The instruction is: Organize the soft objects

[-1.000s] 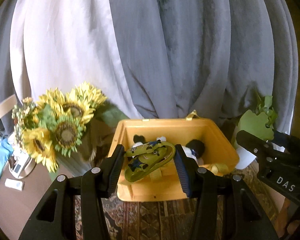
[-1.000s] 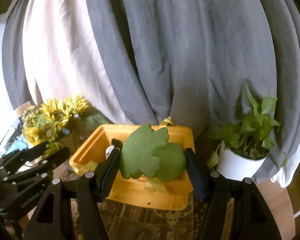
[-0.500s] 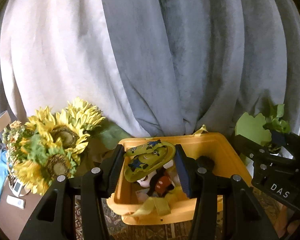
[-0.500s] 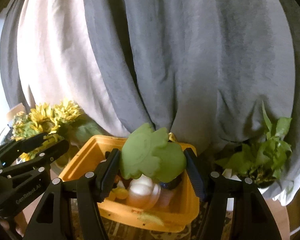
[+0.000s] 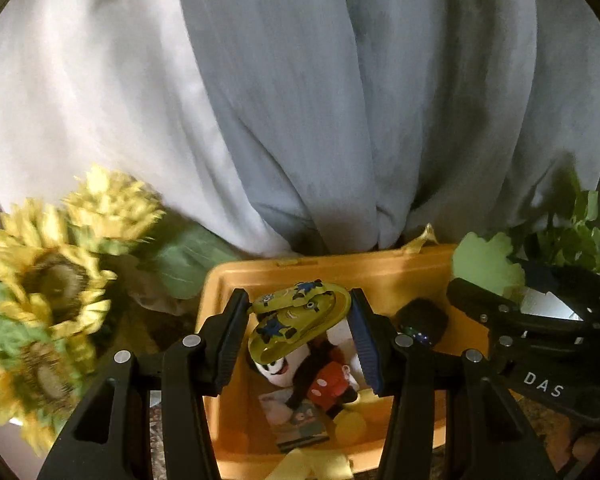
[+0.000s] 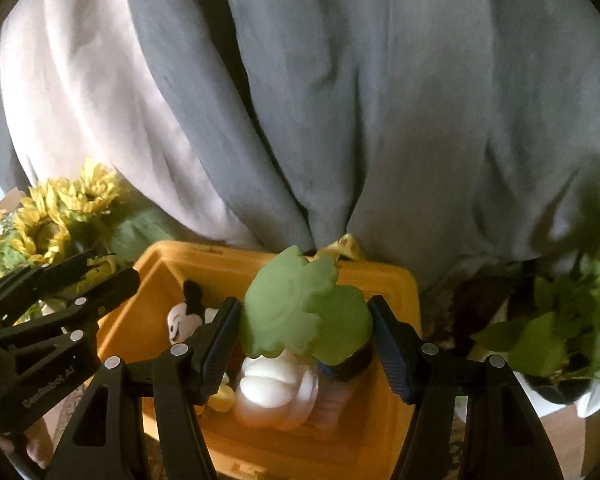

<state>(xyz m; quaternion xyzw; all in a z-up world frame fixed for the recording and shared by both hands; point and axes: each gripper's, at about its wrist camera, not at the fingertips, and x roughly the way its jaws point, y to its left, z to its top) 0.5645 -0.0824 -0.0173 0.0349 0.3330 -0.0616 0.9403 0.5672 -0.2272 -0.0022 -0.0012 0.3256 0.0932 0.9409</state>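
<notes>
Sunflowers [image 5: 48, 292] crowd the far left of the scene, blurred, with grey and pale curtains [image 5: 300, 100] hanging behind everything. Just right of the blooms sits a yellow bin [image 5: 228, 288], already holding a black-and-white mouse plush in red shorts [image 5: 324, 376], a dark round item [image 5: 422, 320] and a flat printed card [image 5: 300, 420]. Above the bin's open top, the left gripper [image 5: 300, 332] has its two pads pressed against the sides of a yellow-green child's sandal [image 5: 296, 320] with blue cartoon figures on it, the jaws narrowed to the sandal's width and holding it clear of the toys below. Farther right, the right gripper [image 6: 304, 336] clamps a soft green leaf-shaped toy [image 6: 304, 312] between its pads, jaws set about half apart to fit it; the toy hangs over the bin's [image 6: 404, 312] middle, above a white rounded plush [image 6: 268, 388] and the mouse plush's [image 6: 184, 316] head at the bin's left side. In the left wrist view the green toy [image 5: 486, 268] and the right tool show at the bin's right edge. At the far right stands a leafy green potted plant [image 6: 560, 328] in a white pot, beside the bin and apart from it.
</notes>
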